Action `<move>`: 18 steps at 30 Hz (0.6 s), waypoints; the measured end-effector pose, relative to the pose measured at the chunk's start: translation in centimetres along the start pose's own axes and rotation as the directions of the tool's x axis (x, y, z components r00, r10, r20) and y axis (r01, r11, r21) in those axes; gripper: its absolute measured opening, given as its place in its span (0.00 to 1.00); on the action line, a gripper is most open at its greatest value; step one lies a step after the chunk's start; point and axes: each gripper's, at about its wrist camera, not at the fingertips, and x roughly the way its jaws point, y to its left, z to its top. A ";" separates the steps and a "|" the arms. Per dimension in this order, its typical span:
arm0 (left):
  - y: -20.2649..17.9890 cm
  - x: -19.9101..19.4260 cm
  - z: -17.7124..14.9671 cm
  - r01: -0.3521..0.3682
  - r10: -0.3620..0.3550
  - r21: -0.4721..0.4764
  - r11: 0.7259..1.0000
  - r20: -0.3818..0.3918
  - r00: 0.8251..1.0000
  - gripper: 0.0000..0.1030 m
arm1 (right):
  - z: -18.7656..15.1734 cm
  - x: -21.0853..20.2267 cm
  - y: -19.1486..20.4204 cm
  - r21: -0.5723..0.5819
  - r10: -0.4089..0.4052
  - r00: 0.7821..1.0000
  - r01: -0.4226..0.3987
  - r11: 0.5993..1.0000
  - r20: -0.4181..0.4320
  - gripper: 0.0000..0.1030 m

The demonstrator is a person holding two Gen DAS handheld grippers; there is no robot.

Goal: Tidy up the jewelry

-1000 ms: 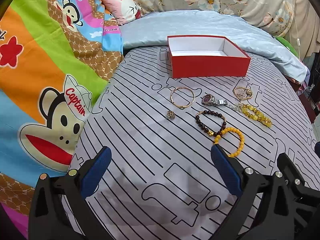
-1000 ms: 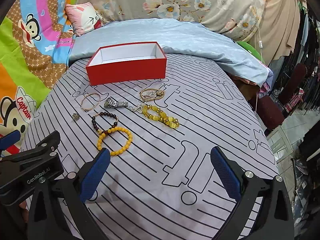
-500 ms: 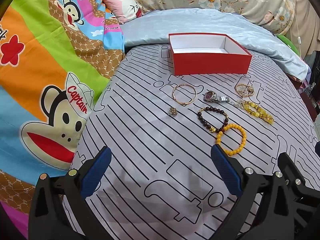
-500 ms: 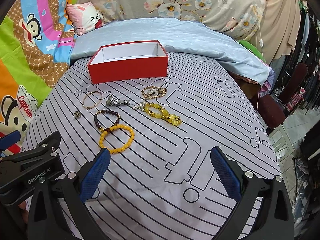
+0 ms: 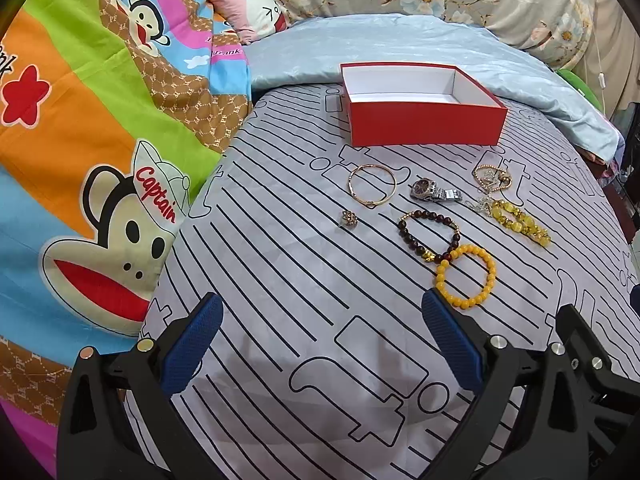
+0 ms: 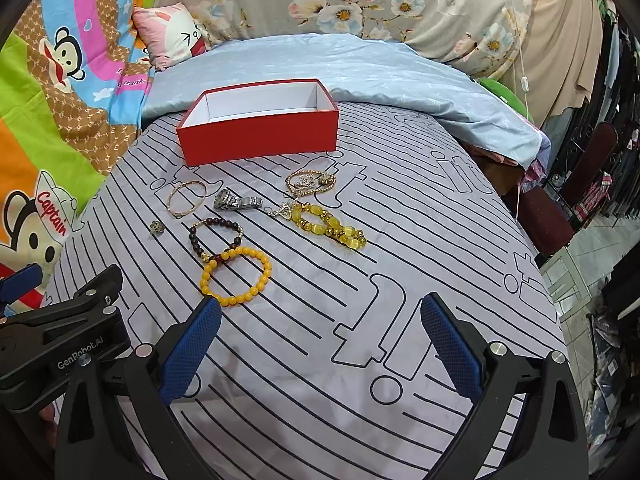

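Both grippers hang wide apart and empty above the bed: the left gripper (image 5: 320, 344) and the right gripper (image 6: 320, 344) each show ribbed blue pads on black frames, touching nothing. Jewelry lies scattered on the grey line-printed sheet (image 5: 280, 280), in front of an open red cardboard box (image 5: 424, 124) with a bare white inside. A thin gold bangle (image 5: 372, 189) sits nearest the box, a small gold ring (image 5: 349, 218) just below it, and a steel-link watch (image 5: 434, 191) beside it. A dark round-bead bracelet (image 5: 430, 236) touches a glossy yellow bead bracelet (image 5: 466, 276); a chunky translucent yellow bracelet (image 5: 520, 222) and a fine gold beaded bracelet (image 5: 492, 178) lie further right. Only the right wrist view shows the dark chair (image 6: 568, 200) off the bed's edge and the left tool's frame; the left wrist view shows more of the cartoon monkey blanket (image 5: 100, 200).
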 end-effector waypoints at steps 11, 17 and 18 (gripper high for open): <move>0.0 0.2 0.1 -0.003 0.003 -0.001 1.000 -0.004 1.000 0.94 | 0.1 0.3 -0.1 0.001 0.001 1.000 -0.001 1.000 -0.006 0.95; -0.1 0.3 0.1 -0.005 0.005 -0.001 1.000 -0.007 1.000 0.94 | 0.1 0.3 -0.2 0.003 0.004 1.000 -0.004 1.000 -0.006 0.95; 0.0 0.3 0.1 -0.005 0.005 -0.001 1.000 -0.007 1.000 0.94 | 0.1 0.3 -0.2 0.003 0.005 1.000 -0.005 1.000 -0.006 0.95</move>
